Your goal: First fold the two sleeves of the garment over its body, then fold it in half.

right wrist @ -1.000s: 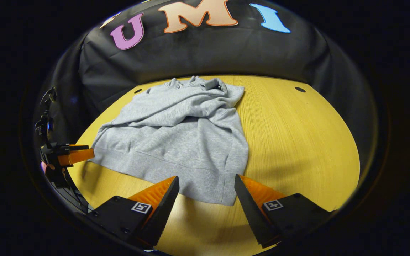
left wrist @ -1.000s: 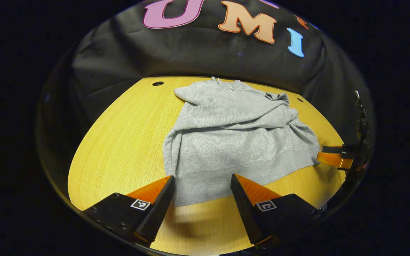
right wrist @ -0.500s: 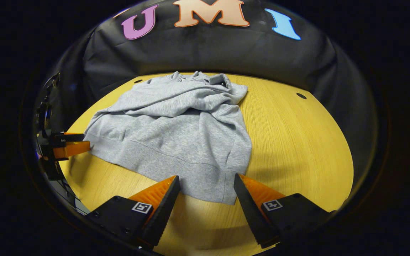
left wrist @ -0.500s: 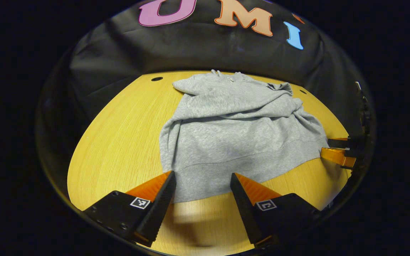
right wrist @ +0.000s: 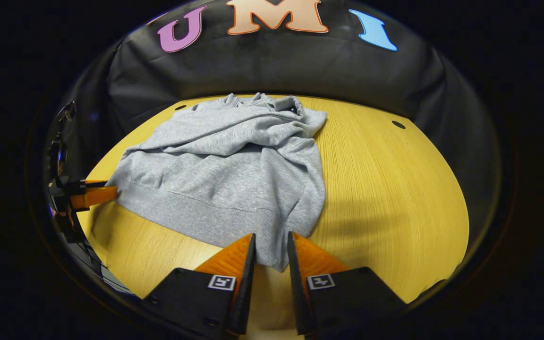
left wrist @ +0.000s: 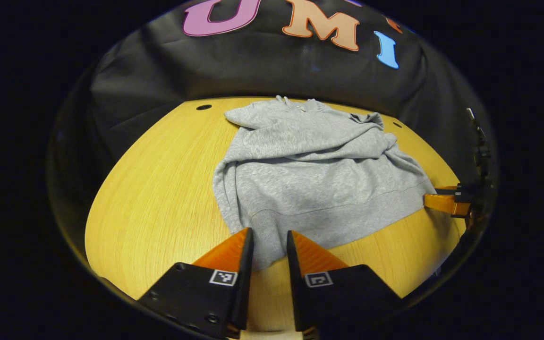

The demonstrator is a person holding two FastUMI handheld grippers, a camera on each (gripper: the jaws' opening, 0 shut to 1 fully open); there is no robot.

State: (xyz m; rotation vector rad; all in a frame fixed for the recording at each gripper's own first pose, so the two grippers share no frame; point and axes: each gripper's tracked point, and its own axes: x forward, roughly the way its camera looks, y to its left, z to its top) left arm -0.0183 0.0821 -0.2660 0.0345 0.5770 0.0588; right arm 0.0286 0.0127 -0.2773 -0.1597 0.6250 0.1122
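A grey sweatshirt (left wrist: 314, 174) lies on the yellow wooden table (left wrist: 158, 189), with its sleeves lying across its body in creased folds and its collar at the far side. In the left gripper view, my left gripper (left wrist: 270, 234) is shut on the near left corner of the hem. In the right gripper view, the sweatshirt (right wrist: 234, 165) spreads to the left, and my right gripper (right wrist: 271, 237) is shut on the near right hem corner. Each view catches the other gripper at the opposite hem corner: the right gripper (left wrist: 444, 202) and the left gripper (right wrist: 93, 195).
The table (right wrist: 395, 189) has small dark holes near its far edge (left wrist: 203, 107) (right wrist: 398, 124). Bare wood lies to the left of the sweatshirt in the left gripper view and to its right in the right gripper view. The black cloth wall stands behind.
Both grippers have gone from wide open to shut on the hem corners. The hem cloth now bunches between each pair of fingers.
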